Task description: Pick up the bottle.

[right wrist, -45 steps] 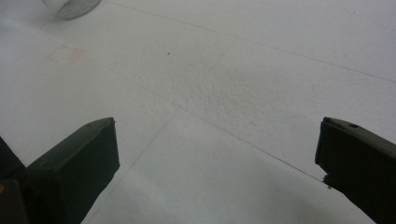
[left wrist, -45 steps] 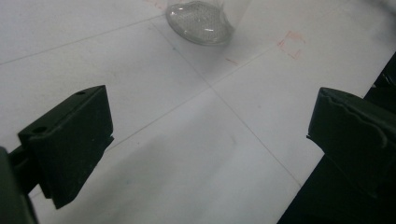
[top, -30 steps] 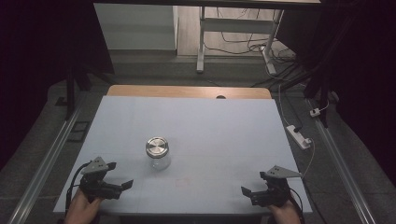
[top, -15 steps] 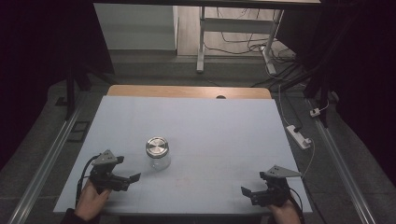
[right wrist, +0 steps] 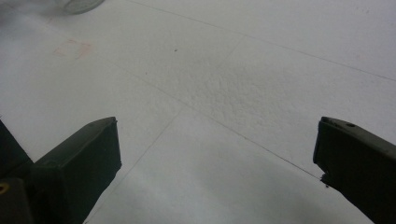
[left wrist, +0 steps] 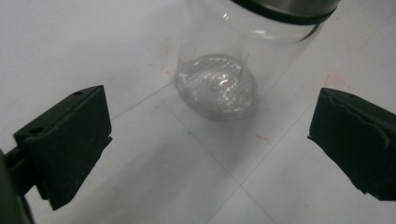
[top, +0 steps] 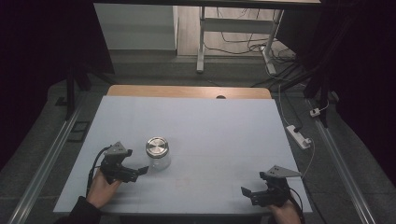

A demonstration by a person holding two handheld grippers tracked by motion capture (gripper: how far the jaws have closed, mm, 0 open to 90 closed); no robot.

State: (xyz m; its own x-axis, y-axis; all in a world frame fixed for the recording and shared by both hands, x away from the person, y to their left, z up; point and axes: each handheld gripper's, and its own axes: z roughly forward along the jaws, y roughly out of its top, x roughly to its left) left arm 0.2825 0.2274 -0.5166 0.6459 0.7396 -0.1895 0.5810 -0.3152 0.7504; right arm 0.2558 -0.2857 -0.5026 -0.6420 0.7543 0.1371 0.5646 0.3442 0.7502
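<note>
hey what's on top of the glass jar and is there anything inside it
A round metal lid sits on the glass jar. Through the clear wall in the left gripper view, the jar looks empty down to its base; the part under the lid is out of frame.

Pale table at centre, its sheet crossed by thin lines and faint red marks. A wood strip borders the table at 12 o'clock, with a small dark hole in it. A white power strip lies off the table edge at 3 o'clock, with a plug just beyond it. White stand legs and loose cables are at 12 o'clock. Floor rails run at 9 o'clock and 3 o'clock.
</note>
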